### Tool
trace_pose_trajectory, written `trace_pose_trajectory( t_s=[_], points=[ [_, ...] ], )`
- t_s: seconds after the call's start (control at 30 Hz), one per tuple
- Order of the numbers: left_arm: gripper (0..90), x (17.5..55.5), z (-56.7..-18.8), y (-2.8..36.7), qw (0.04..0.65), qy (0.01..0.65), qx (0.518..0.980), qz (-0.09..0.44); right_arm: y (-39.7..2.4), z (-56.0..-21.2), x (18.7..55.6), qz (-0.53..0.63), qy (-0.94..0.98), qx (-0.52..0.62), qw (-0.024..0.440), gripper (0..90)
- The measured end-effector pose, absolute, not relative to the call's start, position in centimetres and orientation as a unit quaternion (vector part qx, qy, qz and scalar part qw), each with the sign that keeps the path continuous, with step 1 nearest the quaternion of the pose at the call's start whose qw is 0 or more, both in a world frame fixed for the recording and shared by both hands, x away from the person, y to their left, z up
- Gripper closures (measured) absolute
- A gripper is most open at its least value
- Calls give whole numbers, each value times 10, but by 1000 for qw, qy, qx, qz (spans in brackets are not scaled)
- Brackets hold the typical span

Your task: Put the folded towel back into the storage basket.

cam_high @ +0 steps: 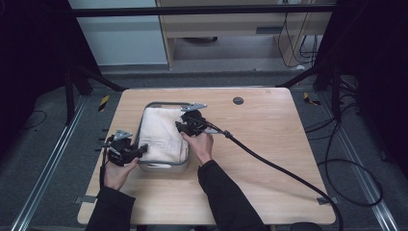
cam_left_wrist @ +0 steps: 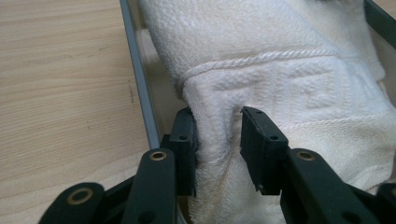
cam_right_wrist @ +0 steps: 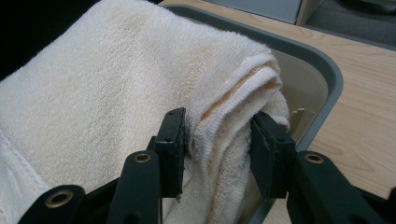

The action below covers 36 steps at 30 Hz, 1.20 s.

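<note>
A folded cream towel lies in a grey bin on the wooden table. At the bin's near left side, my left gripper points into the bin. In the left gripper view a fold of the towel stands between the jaws of the left gripper, just inside the bin's rim; the jaws are slightly parted and the fold sits loose. My right gripper is at the bin's right side. Its jaws straddle the towel's layered edge near the bin's corner, with a small gap at the right pad.
A thick black cable trails from the right gripper across the table to the lower right. A small dark round mark sits near the table's far edge. Bare wood lies right of the bin.
</note>
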<state>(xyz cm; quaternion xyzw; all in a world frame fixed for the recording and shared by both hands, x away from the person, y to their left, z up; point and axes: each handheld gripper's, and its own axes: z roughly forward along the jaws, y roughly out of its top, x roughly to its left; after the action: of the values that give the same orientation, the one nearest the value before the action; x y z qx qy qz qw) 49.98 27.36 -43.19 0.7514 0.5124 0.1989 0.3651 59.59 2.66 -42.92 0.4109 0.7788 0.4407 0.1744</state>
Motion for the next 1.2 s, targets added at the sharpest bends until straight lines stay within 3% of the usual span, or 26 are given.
trace_pose_trajectory(
  t_s=[0.5,0.97,1.2],
  points=[
    [479,486,-410,268,409,475,739,248,12,-404,585,480,766,388,179,520],
    [312,471,-402,264,445,453,730,252,-66,-384,552,512,744,381,201,226],
    [269,465,-406,276,451,453,723,263,-111,-386,532,519,730,394,207,184]
  ],
)
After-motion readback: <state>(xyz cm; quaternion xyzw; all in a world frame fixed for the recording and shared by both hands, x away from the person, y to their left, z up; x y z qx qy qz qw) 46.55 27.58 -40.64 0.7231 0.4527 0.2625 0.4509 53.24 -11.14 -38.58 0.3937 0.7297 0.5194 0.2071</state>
